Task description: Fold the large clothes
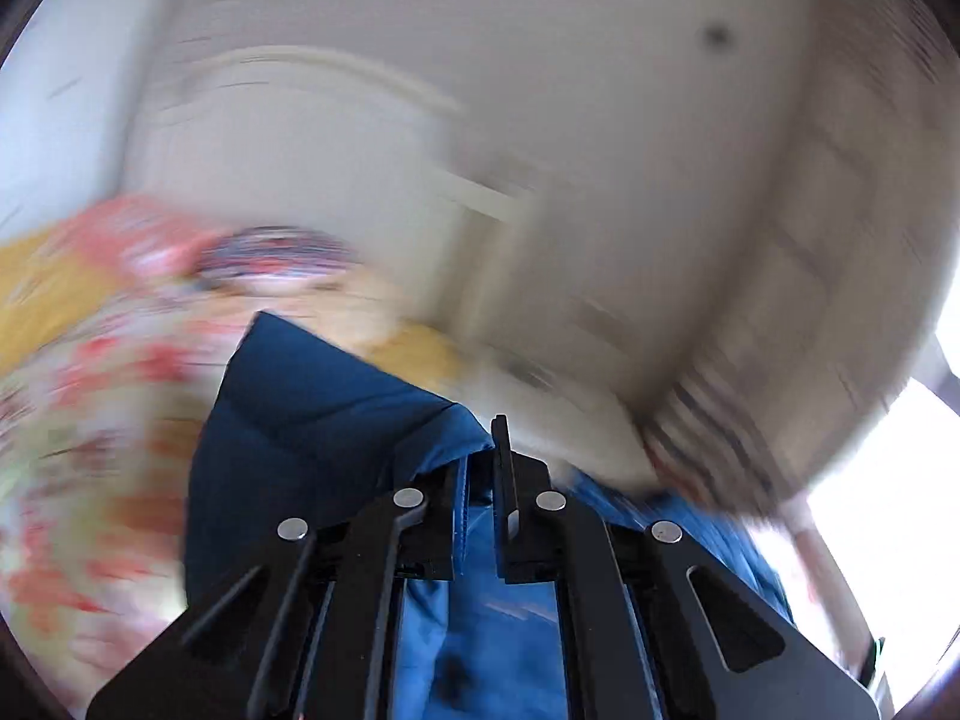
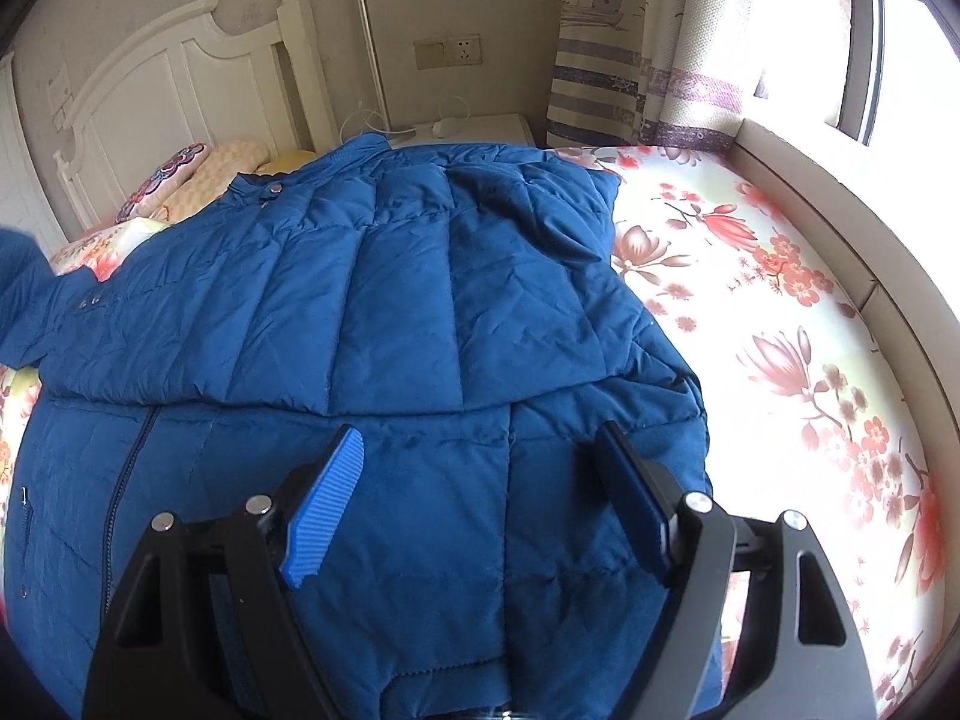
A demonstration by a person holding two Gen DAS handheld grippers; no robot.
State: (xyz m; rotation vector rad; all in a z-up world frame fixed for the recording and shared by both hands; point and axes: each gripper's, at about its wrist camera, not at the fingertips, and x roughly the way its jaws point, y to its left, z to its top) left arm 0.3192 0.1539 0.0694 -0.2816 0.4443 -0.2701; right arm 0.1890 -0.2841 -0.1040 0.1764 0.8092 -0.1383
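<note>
Left gripper (image 1: pixel 480 468) clamped on blue jacket (image 2: pixel 372 300) fabric; surroundings motion-blurred. Right gripper (image 2: pixel 486 468) spread wide above the jacket, grasping nothing; hem cut off.

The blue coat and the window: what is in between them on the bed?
Only the flowery bedsheet, then the pale ledge under the window. Nothing else lies beside the blue coat there. The right wrist view shows this.
</note>
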